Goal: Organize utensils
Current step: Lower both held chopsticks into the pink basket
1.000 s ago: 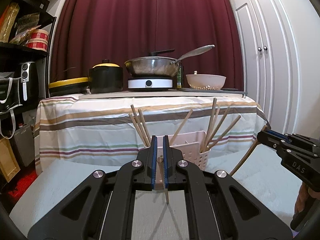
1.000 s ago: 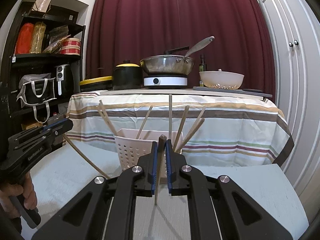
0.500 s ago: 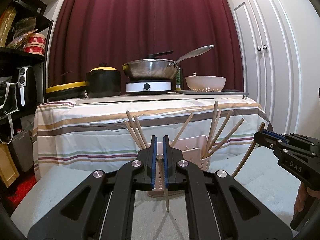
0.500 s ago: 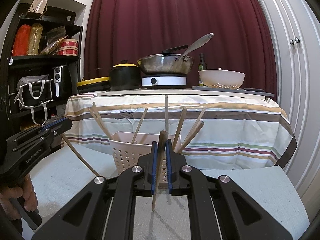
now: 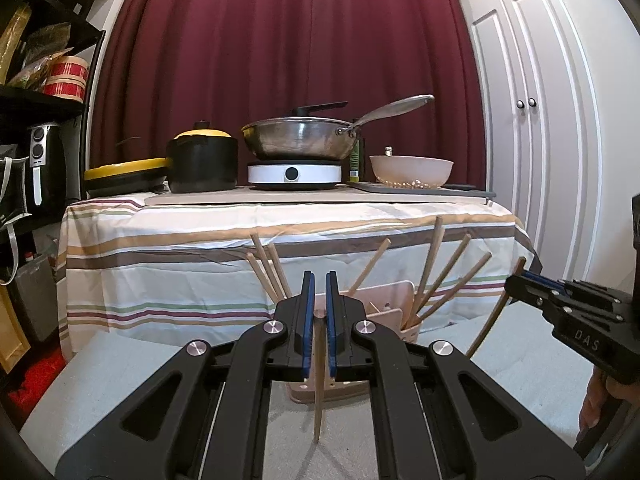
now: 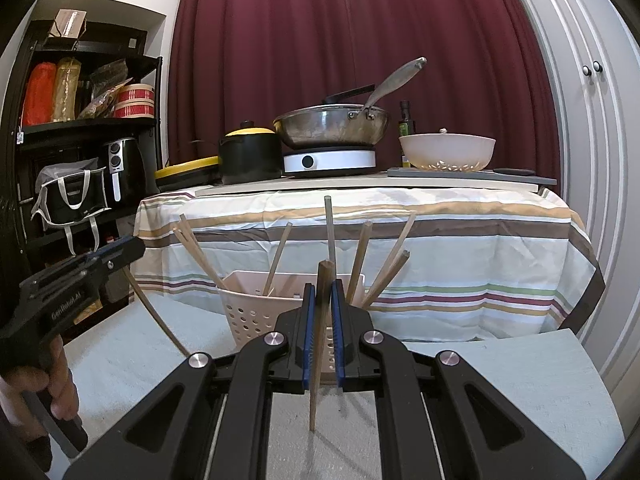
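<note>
A pale perforated utensil basket (image 5: 394, 314) (image 6: 248, 312) stands on a grey surface, with several wooden chopsticks (image 6: 358, 260) leaning out of it. My left gripper (image 5: 319, 284) is shut on a wooden chopstick (image 5: 318, 392) that hangs tip-down just in front of the basket. My right gripper (image 6: 321, 292) is shut on another chopstick (image 6: 318, 360), held nearly upright before the basket. Each gripper shows in the other's view: the right gripper (image 5: 516, 284) at the basket's right, the left gripper (image 6: 134, 246) at its left, both with their sticks slanting down.
Behind the basket a table under a striped cloth (image 5: 180, 264) carries a steel wok (image 5: 300, 140) on a white hob, a black pot (image 5: 202, 168) and a white colander bowl (image 6: 446, 152). Dark shelves (image 6: 88, 120) stand left, white cupboard doors (image 5: 532, 120) right.
Both grippers have drawn closer to the basket, which looms larger in both views. The left one has also risen slightly. Both still hold their chopsticks.
</note>
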`<state>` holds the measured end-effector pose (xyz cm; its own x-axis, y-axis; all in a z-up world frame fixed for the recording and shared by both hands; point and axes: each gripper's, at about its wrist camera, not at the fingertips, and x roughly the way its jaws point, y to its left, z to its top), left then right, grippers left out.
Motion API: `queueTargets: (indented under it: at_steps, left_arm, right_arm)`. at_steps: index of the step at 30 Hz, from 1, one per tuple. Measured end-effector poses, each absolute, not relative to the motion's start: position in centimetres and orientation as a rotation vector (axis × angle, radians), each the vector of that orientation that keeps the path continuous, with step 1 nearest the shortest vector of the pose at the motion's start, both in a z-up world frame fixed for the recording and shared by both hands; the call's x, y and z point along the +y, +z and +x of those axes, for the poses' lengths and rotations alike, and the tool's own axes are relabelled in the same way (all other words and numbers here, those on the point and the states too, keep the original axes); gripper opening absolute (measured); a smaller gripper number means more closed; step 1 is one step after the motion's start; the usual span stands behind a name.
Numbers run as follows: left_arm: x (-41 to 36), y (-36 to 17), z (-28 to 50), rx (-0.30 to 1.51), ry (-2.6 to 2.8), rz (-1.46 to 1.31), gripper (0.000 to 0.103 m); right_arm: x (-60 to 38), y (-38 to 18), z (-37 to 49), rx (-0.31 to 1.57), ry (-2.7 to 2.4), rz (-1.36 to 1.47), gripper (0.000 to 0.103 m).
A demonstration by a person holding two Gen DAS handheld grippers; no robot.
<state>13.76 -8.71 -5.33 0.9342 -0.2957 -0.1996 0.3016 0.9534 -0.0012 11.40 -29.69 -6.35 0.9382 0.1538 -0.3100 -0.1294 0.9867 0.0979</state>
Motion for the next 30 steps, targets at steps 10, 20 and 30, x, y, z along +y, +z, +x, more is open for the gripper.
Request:
queueTargets:
  at_steps: [10, 20, 30]
  left_arm:
    - [-7.9, -1.4, 13.6, 0.195, -0.347, 0.008, 0.006]
    - [-8.2, 3.2, 13.0, 0.126, -0.377, 0.024, 0.006]
    - [-8.8, 7.5, 13.2, 0.007, -0.388, 0.041, 0.006]
  right_arm:
    - [-29.9, -4.1, 11.1, 0.292, 0.168, 0.058, 0.008]
    - [-29.9, -0.2, 10.8, 0.218, 0.193, 0.030, 0.008]
    - [-29.7, 3.6, 11.3, 0.112, 0.212, 0.025, 0.008]
